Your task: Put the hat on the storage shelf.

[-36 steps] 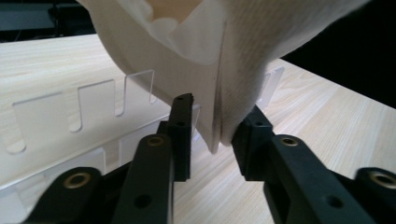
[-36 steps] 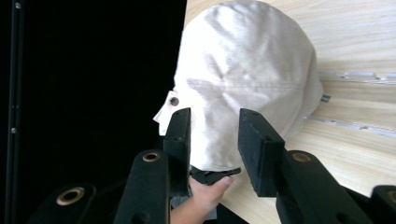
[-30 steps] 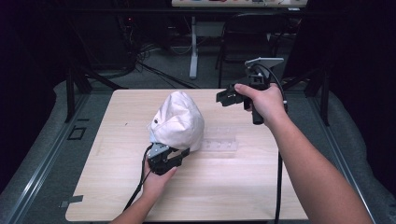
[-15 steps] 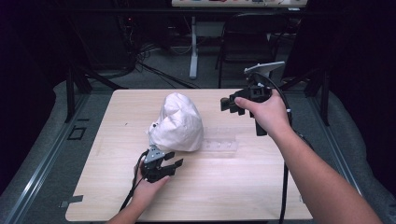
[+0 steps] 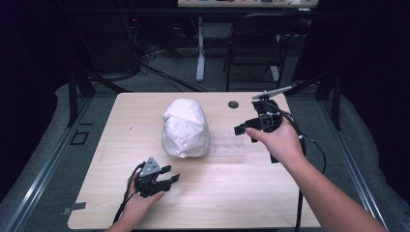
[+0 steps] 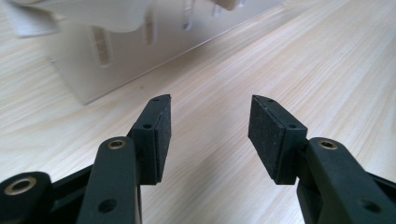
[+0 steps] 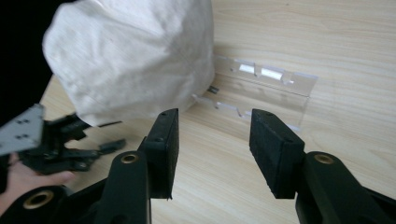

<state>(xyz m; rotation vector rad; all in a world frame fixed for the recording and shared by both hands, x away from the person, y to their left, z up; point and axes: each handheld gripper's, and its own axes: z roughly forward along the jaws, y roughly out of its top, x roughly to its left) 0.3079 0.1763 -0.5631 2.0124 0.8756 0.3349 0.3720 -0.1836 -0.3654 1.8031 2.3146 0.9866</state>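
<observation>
A light wooden desk (image 5: 270, 203) seen from above. Near its centre stands a white fabric cap (image 5: 185, 128), domed and upright, perched on one end of a clear acrylic stand (image 5: 231, 151) that stretches toward 3 o'clock from it.

The left gripper (image 5: 170, 179) sits at about 7 o'clock from the cap, held low over the desk. A second ago it was right against the cap's lower front edge; it has since drawn back toward the person. Its fingers (image 6: 159, 135) have just been opening and now stand wide apart with only bare wood between them.

The right gripper (image 5: 245, 134) is at 3 o'clock from the cap, above the far end of the stand. A second ago it was higher and nearer the desk's far edge; it has come down and closer. Its fingers (image 7: 275, 149) have also just been opening and are spread wide, holding nothing, aimed toward the cap and stand.

With both grippers empty and clear of the cap, the cap appears to have been let go and left resting on its stand, so the placing step looks finished.
</observation>
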